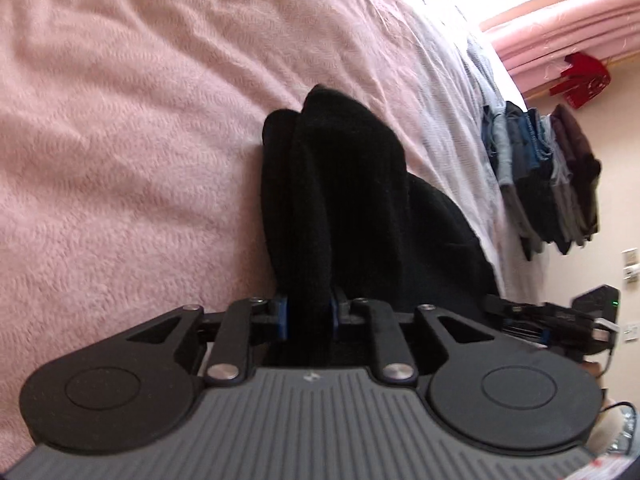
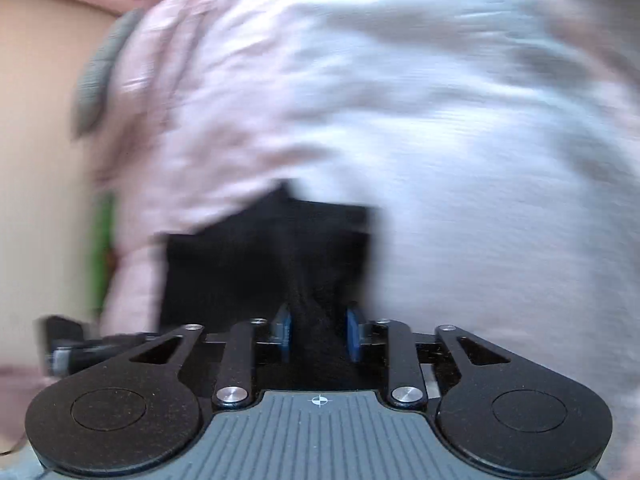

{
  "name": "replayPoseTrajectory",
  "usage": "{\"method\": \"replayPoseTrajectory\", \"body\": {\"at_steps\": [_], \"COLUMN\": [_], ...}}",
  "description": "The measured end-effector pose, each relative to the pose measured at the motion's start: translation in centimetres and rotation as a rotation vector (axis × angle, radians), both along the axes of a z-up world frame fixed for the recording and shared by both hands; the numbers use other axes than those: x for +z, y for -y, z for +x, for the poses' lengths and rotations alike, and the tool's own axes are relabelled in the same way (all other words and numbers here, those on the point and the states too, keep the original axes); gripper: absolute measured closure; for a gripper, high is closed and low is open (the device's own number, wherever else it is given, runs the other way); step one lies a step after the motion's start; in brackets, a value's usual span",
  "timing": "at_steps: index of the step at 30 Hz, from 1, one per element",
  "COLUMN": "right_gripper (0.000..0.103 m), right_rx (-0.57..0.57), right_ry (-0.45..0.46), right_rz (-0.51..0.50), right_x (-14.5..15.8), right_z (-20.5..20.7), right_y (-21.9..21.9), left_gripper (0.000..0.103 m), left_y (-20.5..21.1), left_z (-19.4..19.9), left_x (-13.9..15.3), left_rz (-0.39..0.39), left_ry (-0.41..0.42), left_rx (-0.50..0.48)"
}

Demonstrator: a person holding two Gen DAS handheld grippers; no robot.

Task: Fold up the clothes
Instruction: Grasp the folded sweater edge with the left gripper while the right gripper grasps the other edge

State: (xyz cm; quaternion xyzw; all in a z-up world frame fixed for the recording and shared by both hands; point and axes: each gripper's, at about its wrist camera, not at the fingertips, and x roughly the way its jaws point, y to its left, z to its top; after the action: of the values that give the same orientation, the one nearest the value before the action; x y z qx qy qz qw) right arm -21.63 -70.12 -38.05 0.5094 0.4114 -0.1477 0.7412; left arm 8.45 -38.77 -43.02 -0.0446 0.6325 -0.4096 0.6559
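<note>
In the left wrist view, the left hand-held gripper [image 1: 308, 314] is clenched on a black garment [image 1: 332, 200]: its blue pads press into a bunched fold of the cloth from both sides. The garment lies on a bed covered by a pink blanket [image 1: 120, 140], and its long axis runs straight away from the fingers, ending in a rounded hump further up the blanket. More of the black cloth spreads to the right of the fold, down toward the right hand-held gripper [image 1: 560, 322], which shows at the right edge of this view. Beyond the garment a pale blue-white sheet [image 1: 448, 132] lies over the bed. On it, well apart from the black garment, stands a stack of folded clothes [image 1: 548, 176] in blues, greys and browns. A pink curtain [image 1: 568, 28] and something red [image 1: 580, 80] show behind the stack.

The right wrist view is heavily blurred. Here the right hand-held gripper [image 2: 318, 332] has a narrow neck of the black garment [image 2: 260, 264] between its blue pads; whether both pads press on it I cannot tell. The cloth widens away from the fingers into a broad, roughly square-edged flap, lying against the pink blanket [image 2: 180, 140] and the pale sheet [image 2: 480, 160]. The left hand-held gripper [image 2: 80, 350] appears at the lower left edge.
</note>
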Motion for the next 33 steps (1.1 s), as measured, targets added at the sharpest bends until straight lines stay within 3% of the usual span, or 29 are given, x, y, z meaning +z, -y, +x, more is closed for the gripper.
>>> {"method": "replayPoseTrajectory", "body": {"at_steps": [2,5,6,8,11,14,16,18,33], "right_gripper": [0.051,0.051,0.051,0.052,0.071,0.076,0.076,0.076,0.075], "right_rx": [-0.062,-0.014,0.032,0.164,0.383,0.441,0.411,0.370,0.264], "right_ry": [-0.013,-0.034,-0.005,0.061,0.085,0.010,0.001,0.003,-0.074], "right_rz": [-0.061,-0.411,-0.503,-0.606,-0.711,-0.804,-0.787,-0.749,-0.683], "right_x": [1.4,6.1,7.2,8.3,6.3,1.3,-1.0,-1.6,2.6], "right_z": [-0.8,0.4,1.4,4.8,9.1,11.4,10.5,10.5,9.1], "right_y": [0.0,-2.0,-3.0,-5.4,-9.3,-9.7,-8.1,-7.4,-7.6], "left_gripper": [0.077,0.078,0.078,0.083,0.093,0.094,0.098,0.098,0.096], "left_y": [-1.1,-2.4,-1.9,0.2,4.8,8.3,9.1,8.8,8.5], "left_z": [-0.1,-0.3,-0.8,-2.6,-5.2,-5.7,-3.9,-2.9,-2.8], "left_x": [1.8,5.6,7.1,8.7,7.6,4.2,1.3,0.5,3.4], "left_rz": [0.039,0.110,0.119,0.085,0.038,0.074,0.116,0.103,0.112], "left_ry": [0.070,0.229,0.311,0.391,0.436,0.547,0.520,0.467,0.466], "left_rx": [0.062,0.130,0.117,0.022,-0.156,-0.201,-0.151,-0.110,-0.161]}}
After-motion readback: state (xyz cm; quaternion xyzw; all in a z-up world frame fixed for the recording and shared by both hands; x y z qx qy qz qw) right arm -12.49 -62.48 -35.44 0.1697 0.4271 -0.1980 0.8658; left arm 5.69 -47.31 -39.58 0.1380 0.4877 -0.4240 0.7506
